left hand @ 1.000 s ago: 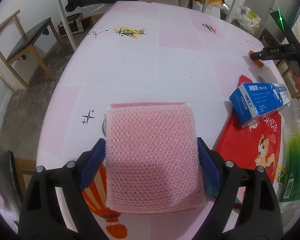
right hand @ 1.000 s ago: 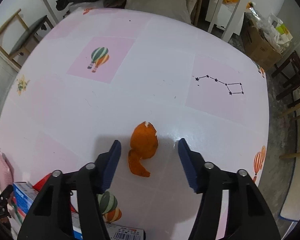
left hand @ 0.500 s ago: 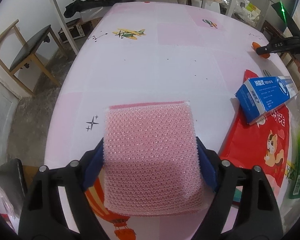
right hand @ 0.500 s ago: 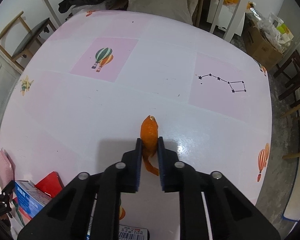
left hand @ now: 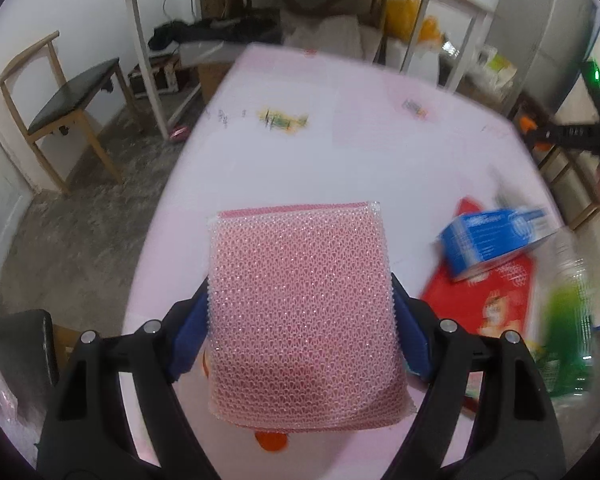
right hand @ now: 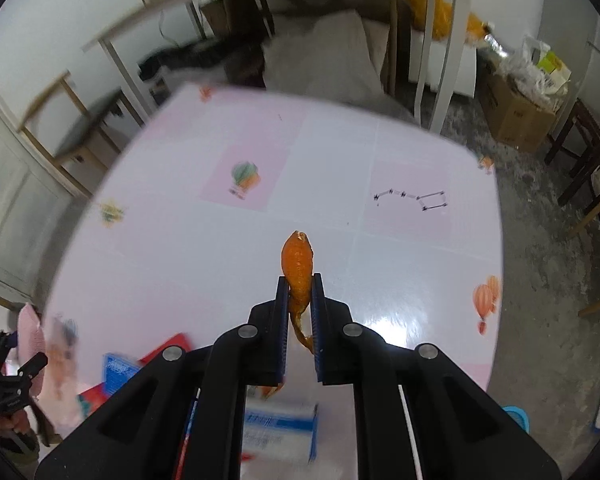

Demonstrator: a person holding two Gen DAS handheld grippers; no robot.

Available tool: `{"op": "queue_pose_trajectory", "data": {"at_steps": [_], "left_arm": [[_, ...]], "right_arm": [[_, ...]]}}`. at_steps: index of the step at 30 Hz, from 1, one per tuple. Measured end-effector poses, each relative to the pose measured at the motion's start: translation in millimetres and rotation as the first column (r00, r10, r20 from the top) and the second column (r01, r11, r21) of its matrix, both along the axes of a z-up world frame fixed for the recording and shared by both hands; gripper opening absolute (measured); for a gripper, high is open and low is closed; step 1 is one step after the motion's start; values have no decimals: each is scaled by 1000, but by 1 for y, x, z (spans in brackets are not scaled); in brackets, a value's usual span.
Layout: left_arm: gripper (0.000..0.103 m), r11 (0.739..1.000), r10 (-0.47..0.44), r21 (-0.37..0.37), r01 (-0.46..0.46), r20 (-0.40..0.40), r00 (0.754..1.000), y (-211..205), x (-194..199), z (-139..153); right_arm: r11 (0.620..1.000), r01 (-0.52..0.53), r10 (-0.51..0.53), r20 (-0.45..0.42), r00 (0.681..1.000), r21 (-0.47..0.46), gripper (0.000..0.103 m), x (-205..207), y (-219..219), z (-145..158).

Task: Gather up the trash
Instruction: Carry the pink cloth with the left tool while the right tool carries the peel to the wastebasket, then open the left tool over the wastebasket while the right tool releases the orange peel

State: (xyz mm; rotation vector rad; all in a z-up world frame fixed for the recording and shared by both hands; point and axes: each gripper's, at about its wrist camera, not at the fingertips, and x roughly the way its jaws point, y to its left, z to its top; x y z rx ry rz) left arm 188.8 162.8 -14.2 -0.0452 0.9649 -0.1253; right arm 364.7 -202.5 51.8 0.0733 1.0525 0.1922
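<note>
The orange peel [right hand: 297, 265] is pinched tight in the right tongs [right hand: 300, 280], which are closing on it and tip down above the pink bench [right hand: 220, 272]; the left tongs [left hand: 300, 304] tip down too and grip a pink sponge [left hand: 304, 304] above the bench; a blue box [left hand: 496, 236] lies to the right.

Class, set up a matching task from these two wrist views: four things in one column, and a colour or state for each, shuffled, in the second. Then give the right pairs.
Things:
1. sponge
2. orange peel
3. box
4. bottle

Colour or state:
A. blue, lying on the red bag
B. pinched between the right gripper pads
C. green and clear, at the table's right edge
D. pink mesh, clamped across the left gripper

Pairs: 1-D, 2-B, 3-A, 4-C
</note>
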Motion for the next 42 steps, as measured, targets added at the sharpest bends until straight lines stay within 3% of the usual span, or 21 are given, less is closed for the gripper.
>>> {"op": "queue_pose_trajectory", "data": {"at_steps": [5, 9, 11, 13, 15, 17, 18, 21, 23, 25, 26, 30, 33, 34, 35, 36, 40, 42], "left_arm": [[77, 991, -112, -69, 119, 97, 989, -26, -20, 48], [77, 945, -276, -136, 299, 164, 947, -76, -27, 84], [77, 899, -376, -164, 406, 187, 908, -113, -30, 99], [77, 836, -481, -194, 513, 191, 856, -157, -35, 109], [77, 750, -593, -232, 619, 177, 785, -211, -40, 117], [77, 692, -663, -257, 674, 143, 735, -256, -44, 118], [77, 650, -709, -273, 709, 118, 695, -290, -46, 116], [78, 579, -790, -291, 762, 31, 613, -373, -52, 101], [78, 554, -821, -312, 772, -49, 569, -424, -53, 81], [78, 542, -838, -348, 765, -156, 523, -478, -49, 51], [78, 554, -832, -343, 758, -196, 519, -499, -48, 39], [78, 601, -795, -284, 747, -306, 523, -575, -45, -14], [83, 622, -776, -276, 733, -348, 527, -619, -44, -41], [84, 635, -761, -266, 726, -375, 529, -637, -41, -57], [84, 651, -745, -250, 717, -393, 539, -645, -43, -68], [84, 663, -732, -240, 709, -407, 547, -651, -39, -78], [84, 702, -693, -244, 669, -452, 562, -666, -37, -107], [84, 695, -702, -268, 667, -452, 550, -661, -37, -105]], "right_arm": [[994, 55, -63, 87, 994, 91, 11, -71, -31, 46], [968, 200, -221, 139, 965, 150, 11, -149, -84, 73], [941, 297, -321, 150, 935, 161, 11, -190, -116, 77], [900, 404, -427, 147, 892, 161, 11, -233, -148, 76], [839, 514, -538, 121, 834, 180, 11, -282, -185, 64], [776, 598, -622, 84, 779, 201, 11, -320, -214, 47], [736, 639, -664, 52, 746, 225, 11, -340, -231, 33], [621, 726, -745, -67, 664, 296, 11, -385, -271, -17], [559, 761, -768, -142, 625, 328, 11, -403, -290, -50], [509, 787, -777, -208, 595, 348, 11, -414, -307, -83], [487, 801, -781, -236, 578, 349, 11, -418, -315, -98], [421, 834, -786, -314, 532, 357, 11, -416, -347, -149], [381, 853, -802, -332, 497, 357, 15, -403, -372, -178], [375, 859, -806, -336, 488, 347, 25, -399, -381, -189], [362, 868, -810, -346, 473, 340, 41, -394, -387, -200], [342, 878, -813, -363, 455, 334, 49, -391, -395, -216], [296, 907, -823, -401, 401, 299, 50, -389, -411, -247], [293, 903, -827, -391, 404, 312, 50, -389, -410, -247]]}}
